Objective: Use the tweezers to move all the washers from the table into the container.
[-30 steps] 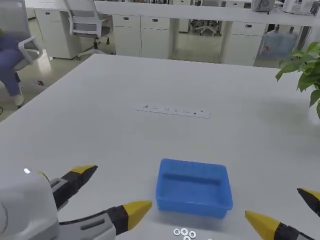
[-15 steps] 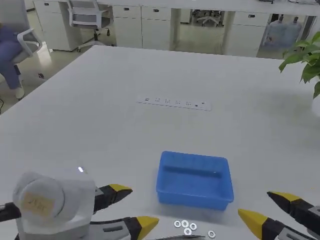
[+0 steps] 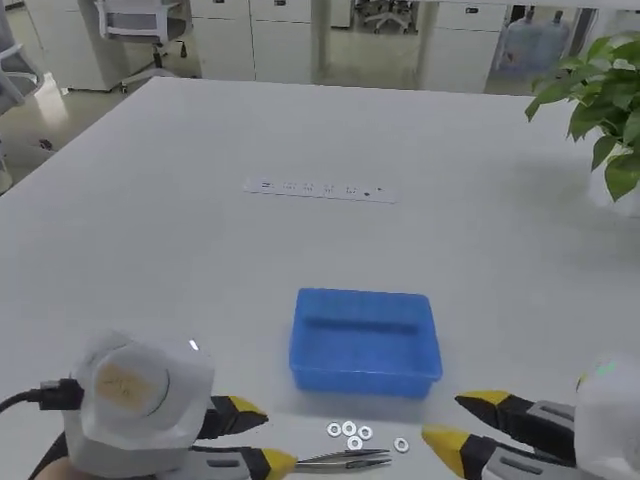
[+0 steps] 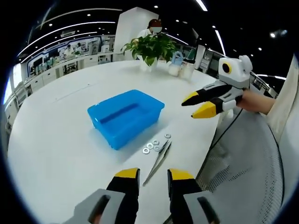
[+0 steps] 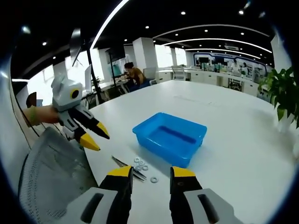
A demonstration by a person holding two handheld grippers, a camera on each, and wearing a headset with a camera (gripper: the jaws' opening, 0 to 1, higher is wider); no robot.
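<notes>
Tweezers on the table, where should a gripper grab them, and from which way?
Grab the tweezers around the middle of their thin arms, coming down from above, because they lie flat on the table. One end points at the open left gripper, so that one looks best placed. Pinching across both arms should let it squeeze them shut later.

Washers (image 3: 349, 428) tiny, perhaps five.

No lettering can be read on the workbench (image 3: 480, 230). A yellowish sticker (image 3: 122, 384) on the left gripper (image 3: 276, 437) bears marks too blurred to make out (the markings along the power strip (image 3: 320, 190) are likewise too small).
</notes>
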